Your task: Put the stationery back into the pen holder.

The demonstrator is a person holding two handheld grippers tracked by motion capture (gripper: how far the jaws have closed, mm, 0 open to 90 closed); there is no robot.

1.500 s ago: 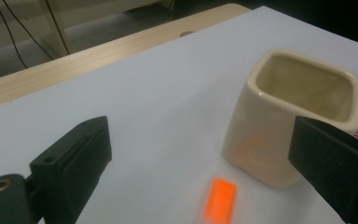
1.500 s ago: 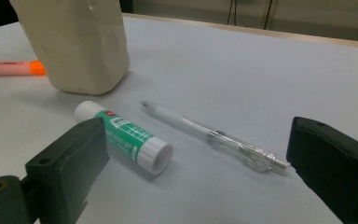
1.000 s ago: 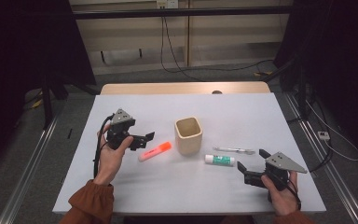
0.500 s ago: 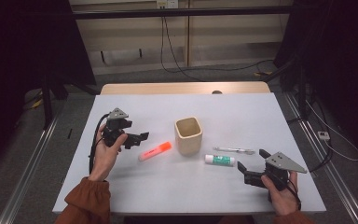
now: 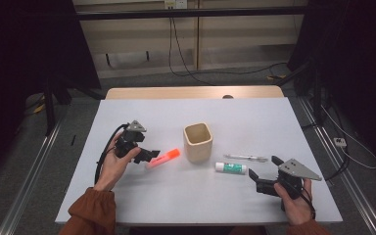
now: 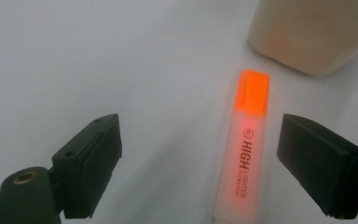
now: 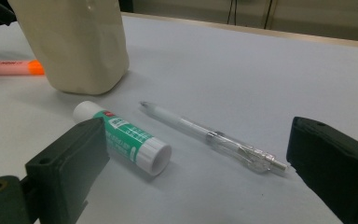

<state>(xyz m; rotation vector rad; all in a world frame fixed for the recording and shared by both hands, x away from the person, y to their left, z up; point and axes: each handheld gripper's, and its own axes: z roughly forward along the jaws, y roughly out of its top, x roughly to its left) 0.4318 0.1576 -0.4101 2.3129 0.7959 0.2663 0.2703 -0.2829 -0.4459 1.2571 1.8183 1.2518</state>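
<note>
Left gripper [image 6: 198, 154] spread wide, jaws just been closing a little, highlighter [image 6: 244, 154] lying flat on table [image 5: 254, 117] between them, untouched, orange cap toward cup [image 5: 198, 142]. Right gripper [image 7: 200, 172] spread, holding nothing, near glue stick [image 7: 123, 137] and pen [image 7: 212, 136].

In the left gripper view, the near end of the orange plastic highlighter [image 6: 248, 154] ran off the bottom edge, and the beige square pen cup [image 6: 314, 32] behind it was blurred and cut by the top and right edges. In the right gripper view, that cup's rim was lost above the frame and its body hid most of the highlighter [image 7: 11, 67]. From the high view, the slim clear ballpoint pen [image 5: 247, 157] was too small to tell its tip, and the green-and-white glue stick's [image 5: 231, 168] label was perhaps unreadable.
</note>
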